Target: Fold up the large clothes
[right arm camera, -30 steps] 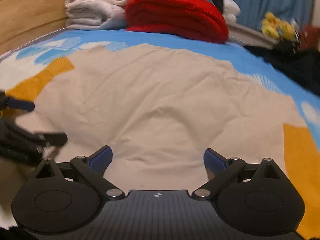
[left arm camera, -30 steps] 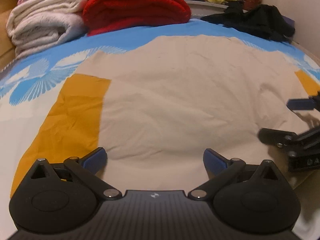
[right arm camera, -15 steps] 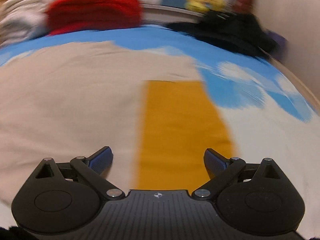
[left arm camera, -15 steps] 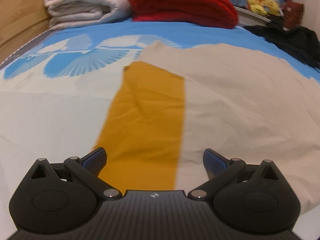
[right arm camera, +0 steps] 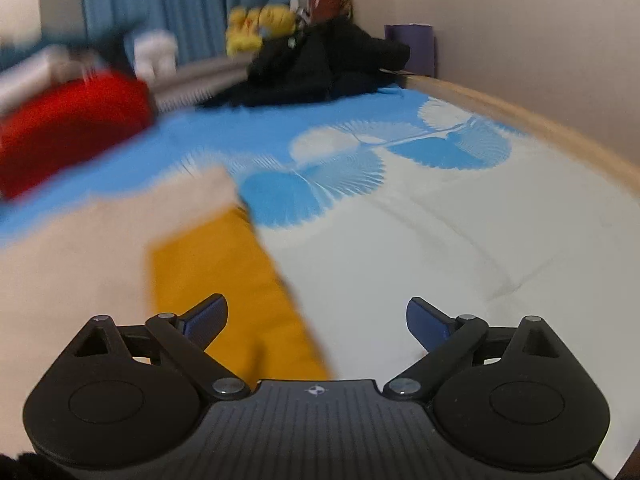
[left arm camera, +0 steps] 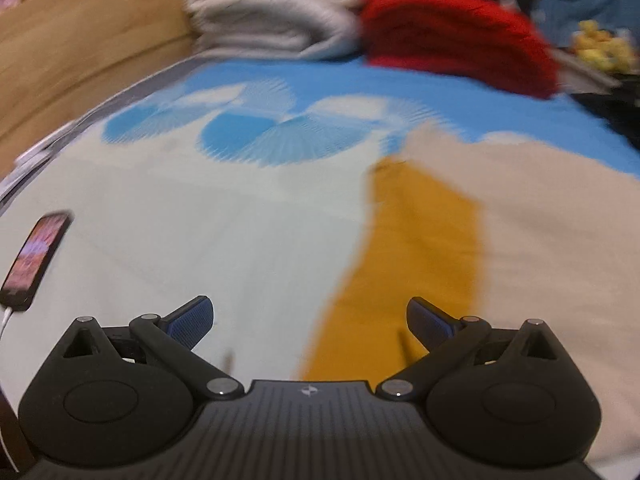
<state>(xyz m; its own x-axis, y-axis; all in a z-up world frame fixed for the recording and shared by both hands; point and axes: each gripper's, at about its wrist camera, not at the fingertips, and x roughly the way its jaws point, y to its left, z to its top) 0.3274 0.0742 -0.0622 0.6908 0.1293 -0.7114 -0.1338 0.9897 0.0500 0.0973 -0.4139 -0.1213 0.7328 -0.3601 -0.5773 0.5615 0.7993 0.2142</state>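
Note:
A large beige garment with mustard-yellow sleeves lies spread flat on the bed. In the left wrist view its left yellow sleeve runs down toward my left gripper, which is open and empty, with the sleeve's left edge between the fingers. In the right wrist view the right yellow sleeve lies by the left finger of my right gripper, which is open and empty over the sleeve's right edge and the bedsheet. Both views are blurred.
The bedsheet is pale with blue fan prints. A phone on a cable lies at the left. Folded white blankets and a red blanket sit at the head. Black clothes and yellow plush toys are at the far right.
Both grippers have swung outward from the garment's middle: the left one to the left sleeve and beyond, the right one to the right sleeve. Both stayed open.

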